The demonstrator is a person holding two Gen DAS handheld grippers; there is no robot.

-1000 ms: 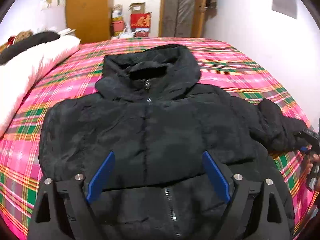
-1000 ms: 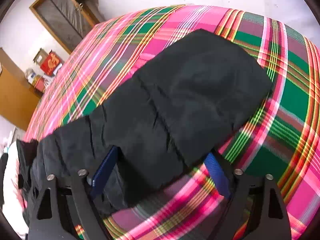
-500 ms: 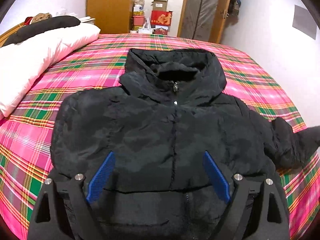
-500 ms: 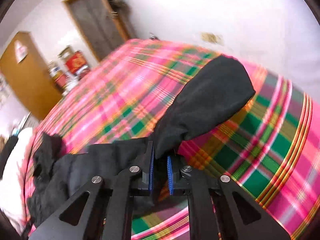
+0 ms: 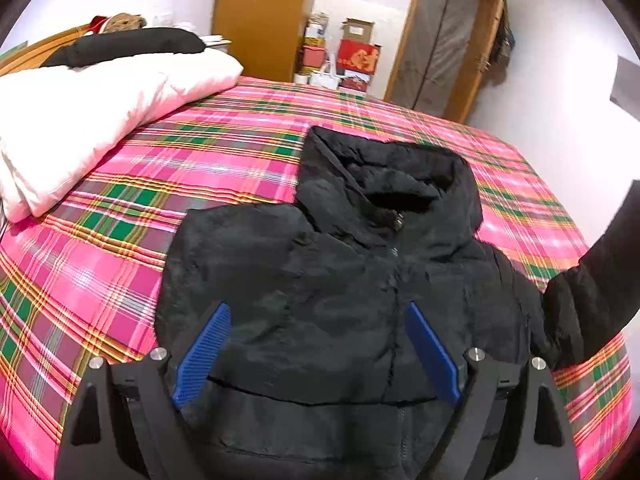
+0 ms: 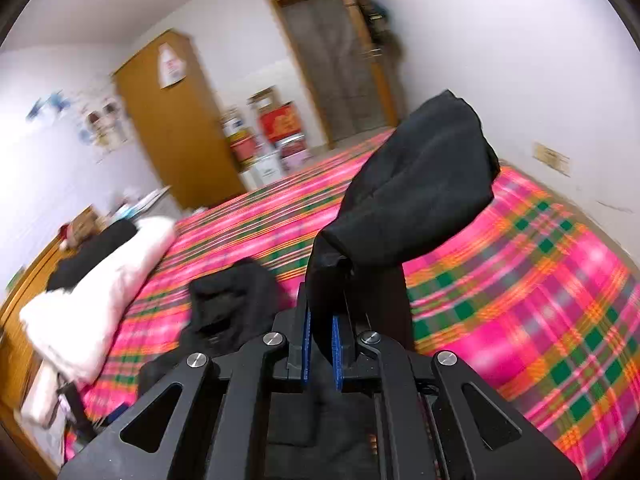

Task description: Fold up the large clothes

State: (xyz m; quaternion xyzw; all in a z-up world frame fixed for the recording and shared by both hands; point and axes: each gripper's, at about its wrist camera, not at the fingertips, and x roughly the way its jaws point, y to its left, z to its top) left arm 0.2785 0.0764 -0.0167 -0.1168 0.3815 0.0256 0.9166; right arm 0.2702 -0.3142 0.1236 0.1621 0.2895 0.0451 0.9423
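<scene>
A black hooded puffer jacket (image 5: 340,280) lies front up on the pink plaid bed (image 5: 200,160), hood toward the far end. My left gripper (image 5: 316,344) is open and empty, hovering over the jacket's lower chest. My right gripper (image 6: 320,340) is shut on the jacket's right sleeve (image 6: 416,192) and holds it lifted above the bed; the cuff end sticks up past the fingers. The raised sleeve also shows at the right edge of the left wrist view (image 5: 592,292). The hood (image 6: 232,300) lies on the bed to the left of my right gripper.
A white duvet (image 5: 88,120) with a dark garment on it lies along the bed's left side. A wooden wardrobe (image 5: 260,16), stacked boxes (image 5: 352,56) and a door (image 5: 444,40) stand beyond the bed. A white wall runs along the right.
My right gripper closed on the sleeve and lifted it up off the bed. My left gripper stayed open and shifted left over the jacket.
</scene>
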